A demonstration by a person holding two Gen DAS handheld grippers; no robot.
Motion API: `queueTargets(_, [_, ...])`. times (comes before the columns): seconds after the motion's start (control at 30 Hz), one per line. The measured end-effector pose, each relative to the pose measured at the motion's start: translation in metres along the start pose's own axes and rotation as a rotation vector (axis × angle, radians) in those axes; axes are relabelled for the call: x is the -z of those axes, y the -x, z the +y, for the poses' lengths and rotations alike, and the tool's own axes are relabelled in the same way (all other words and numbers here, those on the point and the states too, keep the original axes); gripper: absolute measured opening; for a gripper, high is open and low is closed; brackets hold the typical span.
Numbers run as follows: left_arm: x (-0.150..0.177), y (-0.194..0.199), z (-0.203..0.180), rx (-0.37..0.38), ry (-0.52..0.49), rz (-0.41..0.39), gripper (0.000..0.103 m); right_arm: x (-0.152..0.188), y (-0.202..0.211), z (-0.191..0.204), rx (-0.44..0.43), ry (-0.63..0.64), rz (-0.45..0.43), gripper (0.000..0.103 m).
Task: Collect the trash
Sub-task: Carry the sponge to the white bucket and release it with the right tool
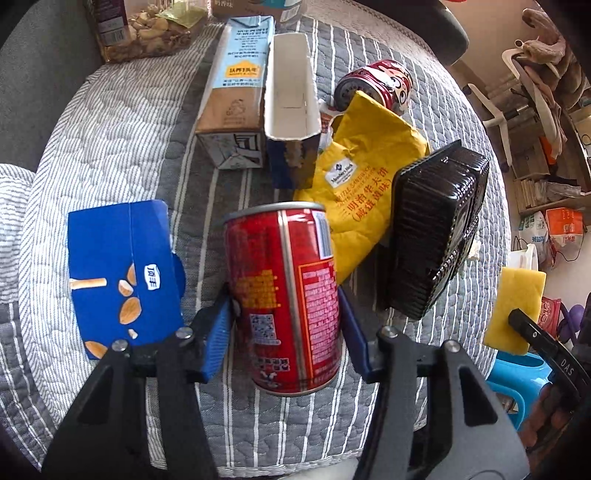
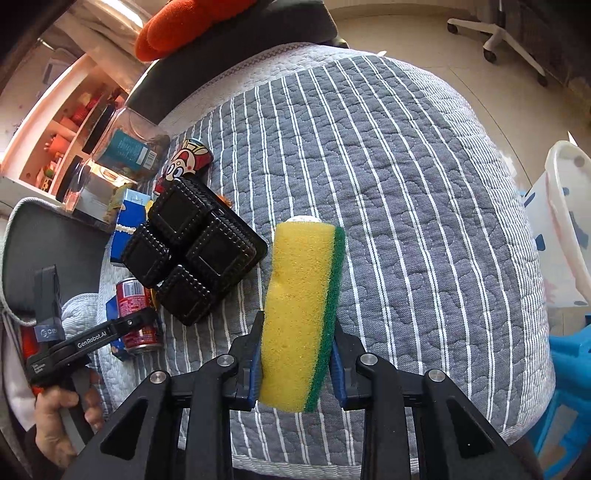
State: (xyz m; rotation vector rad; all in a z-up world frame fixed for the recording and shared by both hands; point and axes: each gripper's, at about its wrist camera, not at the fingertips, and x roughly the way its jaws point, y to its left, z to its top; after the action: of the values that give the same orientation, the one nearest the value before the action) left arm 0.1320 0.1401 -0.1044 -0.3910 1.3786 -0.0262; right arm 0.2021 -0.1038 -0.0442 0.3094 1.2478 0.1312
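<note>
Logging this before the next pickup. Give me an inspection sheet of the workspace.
Surface: grey striped quilt, wrinkled.
Job's things: upright red can; second can lying down; black plastic tray propped on edge; yellow wrapper; blue snack box; milk carton; open white-lined box.
Clutter: jars at the quilt's far edge.
Grippers: left gripper straddles the red can, pads at its sides; right gripper clamps a yellow-green sponge.
Cables: nothing seen.
Surroundings: office chair base, blue stool, shelves.
</note>
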Motion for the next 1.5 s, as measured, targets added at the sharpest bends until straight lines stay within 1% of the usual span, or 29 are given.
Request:
queueTargets(0.2, [0.01, 0.031, -0.005, 0.052, -0.023, -0.072, 0.056, -0.005, 0.044, -0.035, -0.014, -0.047, -0.076, 0.03])
queueTargets(0.3, [0.013, 0.047, -0.012, 0.068, -0.042, -0.115, 0.056, -0.007, 0.066, -0.059, -0.022, -0.088, -0.112, 0.03])
queueTargets(0.37, [0.015, 0.057, -0.017, 0.092, -0.049, -0.142, 0.056, -0.007, 0.079, -0.075, -0.022, -0.12, -0.141, 0.03])
queueTargets(0.57, [0.012, 0.076, -0.063, 0.158, -0.101, -0.209, 0.056, -0.007, 0.117, -0.122, -0.014, -0.217, -0.221, 0.03])
queueTargets(0.67, [0.012, 0.076, -0.096, 0.183, -0.146, -0.231, 0.056, -0.003, 0.131, -0.146, -0.005, -0.268, -0.251, 0.03])
queueTargets(0.77, [0.012, 0.073, -0.127, 0.211, -0.193, -0.235, 0.056, 0.001, 0.146, -0.172, 0.01, -0.316, -0.276, 0.03])
queueTargets(0.93, [0.015, 0.062, -0.177, 0.26, -0.272, -0.219, 0.056, 0.011, 0.161, -0.214, 0.04, -0.391, -0.305, 0.03])
queueTargets(1.17, [0.023, 0.04, -0.247, 0.303, -0.397, -0.198, 0.056, 0.013, 0.163, -0.259, 0.08, -0.46, -0.327, 0.03])
queueTargets(1.43, [0.032, 0.016, -0.33, 0.331, -0.546, -0.163, 0.056, 0.006, 0.139, -0.287, 0.108, -0.523, -0.273, 0.03])
queueTargets(1.5, [0.033, 0.009, -0.349, 0.342, -0.574, -0.143, 0.056, 0.007, 0.137, -0.293, 0.105, -0.547, -0.26, 0.033])
